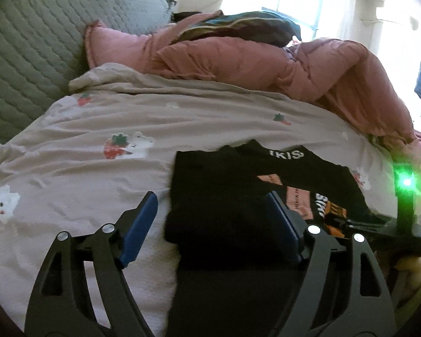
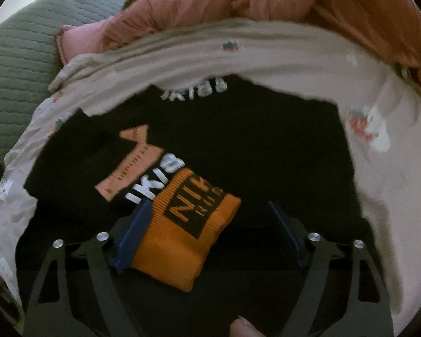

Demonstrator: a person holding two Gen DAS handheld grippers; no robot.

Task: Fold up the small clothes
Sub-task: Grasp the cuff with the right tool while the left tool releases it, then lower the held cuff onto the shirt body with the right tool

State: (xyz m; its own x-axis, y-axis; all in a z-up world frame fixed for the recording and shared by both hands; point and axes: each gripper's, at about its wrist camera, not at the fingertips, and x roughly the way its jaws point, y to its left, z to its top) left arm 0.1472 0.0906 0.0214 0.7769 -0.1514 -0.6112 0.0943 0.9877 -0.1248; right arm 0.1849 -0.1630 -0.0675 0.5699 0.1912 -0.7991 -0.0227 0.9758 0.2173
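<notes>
A small black garment point(image 1: 224, 196) with white lettering, a pink patch and an orange ribbed cuff point(image 2: 188, 233) lies partly folded on the bedsheet. My left gripper point(image 1: 213, 210) is open, its jaws straddling the garment's left folded edge, low over it. My right gripper point(image 2: 210, 221) is open over the garment's near part; the orange cuff lies between its jaws against the left finger point(image 2: 134, 233). The right gripper's body with a green light shows in the left wrist view point(image 1: 404, 210) at the garment's right side.
The pale bedsheet point(image 1: 98, 112) with strawberry prints covers the bed. A bunched pink quilt point(image 1: 266, 61) with dark striped cloth on it lies behind the garment. A grey quilted headboard point(image 1: 28, 42) stands at the left. A bright window is at the back right.
</notes>
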